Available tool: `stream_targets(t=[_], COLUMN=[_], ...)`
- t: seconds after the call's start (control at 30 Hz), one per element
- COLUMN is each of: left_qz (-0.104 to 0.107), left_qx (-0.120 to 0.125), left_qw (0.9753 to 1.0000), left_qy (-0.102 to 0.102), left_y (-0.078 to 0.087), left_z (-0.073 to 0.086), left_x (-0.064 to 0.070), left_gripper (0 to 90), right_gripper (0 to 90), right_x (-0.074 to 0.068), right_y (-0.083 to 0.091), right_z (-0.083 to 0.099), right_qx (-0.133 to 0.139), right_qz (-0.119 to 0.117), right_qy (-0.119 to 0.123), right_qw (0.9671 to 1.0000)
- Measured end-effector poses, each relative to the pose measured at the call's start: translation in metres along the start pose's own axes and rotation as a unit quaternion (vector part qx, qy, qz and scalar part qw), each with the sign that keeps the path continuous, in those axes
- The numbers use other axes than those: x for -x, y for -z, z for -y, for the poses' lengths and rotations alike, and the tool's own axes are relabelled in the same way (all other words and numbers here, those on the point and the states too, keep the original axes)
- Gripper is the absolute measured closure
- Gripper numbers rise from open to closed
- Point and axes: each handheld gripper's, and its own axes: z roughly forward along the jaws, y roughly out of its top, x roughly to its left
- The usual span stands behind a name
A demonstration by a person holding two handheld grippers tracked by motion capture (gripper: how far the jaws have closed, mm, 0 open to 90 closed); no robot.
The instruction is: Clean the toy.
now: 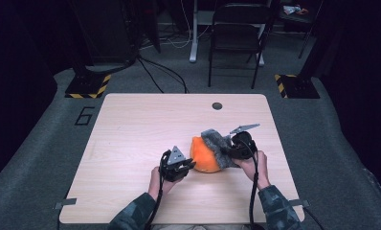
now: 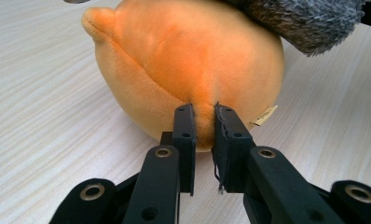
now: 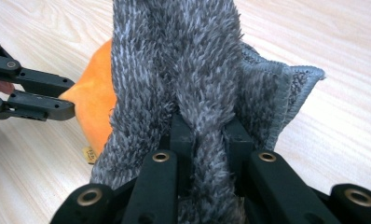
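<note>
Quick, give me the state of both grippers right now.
Left gripper: shut, pinching a fold of the orange plush.
Right gripper: shut on the grey cloth draped over the plush.

On the table (image 1: 131,134) the plush ball (image 1: 204,157) lies near the front edge — the cloth (image 1: 217,143) is draped on its right side, between left gripper (image 1: 186,167) and right gripper (image 1: 226,151).

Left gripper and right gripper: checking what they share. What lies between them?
High view: between left gripper and right gripper lies the orange plush, under the grey cloth.
</note>
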Motion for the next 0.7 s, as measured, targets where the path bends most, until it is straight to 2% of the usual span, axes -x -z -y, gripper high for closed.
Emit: stream_targets(t=[0.13,0.2,0.43,0.5,0.57,0.6,0.63,0.7], left_qz=[0.001,0.002,0.003,0.003,0.002,0.001,0.001,0.0], left_qx=[-0.001,0.0,-0.002,-0.003,-0.003,-0.002,-0.002,-0.002], left_qw=[1.0,1.0,1.0,1.0,1.0,1.0,1.0,1.0], left_qy=[0.0,0.0,-0.002,-0.001,0.0,0.004,0.004,0.006], left_y=[0.0,0.0,0.0,0.0,0.0,-0.001,-0.001,-0.001], left_z=[0.0,0.001,0.0,0.001,0.001,0.001,0.001,0.002], left_x=[0.0,-0.001,0.0,0.0,0.0,-0.001,-0.001,-0.002], left_gripper=[79.5,79.5,79.5,79.5,79.5,79.5,79.5,79.5], right_gripper=[78.3,78.3,78.4,78.5,78.5,78.5,78.5,78.6], right_x=[0.003,0.008,0.021,0.026,0.033,0.035,0.035,0.042], right_y=[0.001,0.002,0.003,0.002,-0.004,-0.007,-0.007,-0.017], right_z=[0.001,0.003,0.01,0.013,0.019,0.021,0.021,0.028], right_qx=[-0.003,-0.009,-0.027,-0.033,-0.052,-0.063,-0.063,-0.076], right_qz=[0.005,-0.001,0.003,0.011,0.026,0.032,0.032,0.045], right_qy=[-0.003,-0.01,-0.035,-0.041,-0.052,-0.057,-0.057,-0.07], right_qw=[1.0,0.9999,0.999,0.9986,0.997,0.9959,0.9959,0.9936])
